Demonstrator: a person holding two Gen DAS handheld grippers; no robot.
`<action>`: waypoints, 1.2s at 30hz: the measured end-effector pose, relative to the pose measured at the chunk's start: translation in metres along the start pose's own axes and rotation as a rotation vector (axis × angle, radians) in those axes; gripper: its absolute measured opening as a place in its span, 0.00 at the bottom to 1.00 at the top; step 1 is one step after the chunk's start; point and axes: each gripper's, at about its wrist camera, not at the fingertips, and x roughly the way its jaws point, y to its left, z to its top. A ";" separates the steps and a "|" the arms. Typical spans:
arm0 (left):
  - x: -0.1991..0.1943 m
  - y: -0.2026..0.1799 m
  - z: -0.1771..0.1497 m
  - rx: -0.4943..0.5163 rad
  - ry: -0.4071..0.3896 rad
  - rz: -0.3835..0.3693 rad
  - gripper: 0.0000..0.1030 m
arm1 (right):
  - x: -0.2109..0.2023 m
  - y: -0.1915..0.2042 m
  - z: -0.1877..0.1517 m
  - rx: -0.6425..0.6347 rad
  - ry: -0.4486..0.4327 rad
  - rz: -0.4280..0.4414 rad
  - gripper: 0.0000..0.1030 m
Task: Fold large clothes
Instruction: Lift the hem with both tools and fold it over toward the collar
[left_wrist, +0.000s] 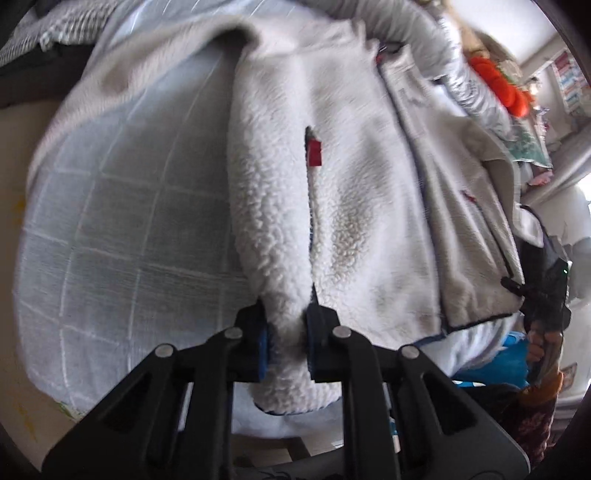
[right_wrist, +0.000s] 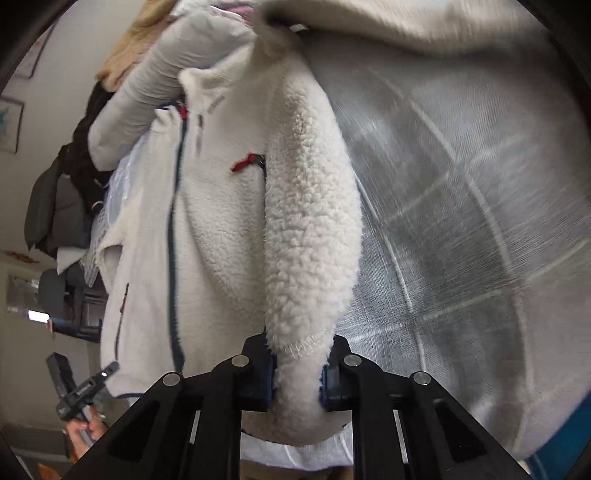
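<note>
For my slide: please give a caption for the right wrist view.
Right gripper clamps a white fleece jacket's sleeve over a checked sheet.

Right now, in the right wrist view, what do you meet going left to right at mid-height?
Dark clothes pile → fleece jacket's navy front zipper → red zipper pull → fleece sleeve → checked sheet.

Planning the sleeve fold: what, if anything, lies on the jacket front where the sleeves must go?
Nothing visible does. Left gripper and right gripper each pinch a sleeve cuff of the fleece jacket, whose front lies bare on the checked sheet.
</note>
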 end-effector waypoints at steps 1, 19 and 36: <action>-0.010 -0.003 0.000 0.015 -0.010 -0.012 0.16 | -0.007 0.004 0.002 -0.016 -0.012 0.000 0.15; 0.034 -0.017 -0.037 0.255 0.265 0.193 0.40 | 0.006 -0.013 -0.044 -0.169 0.200 -0.285 0.41; 0.012 -0.087 0.072 0.254 -0.025 0.162 0.76 | -0.095 -0.083 0.137 0.199 -0.285 -0.441 0.81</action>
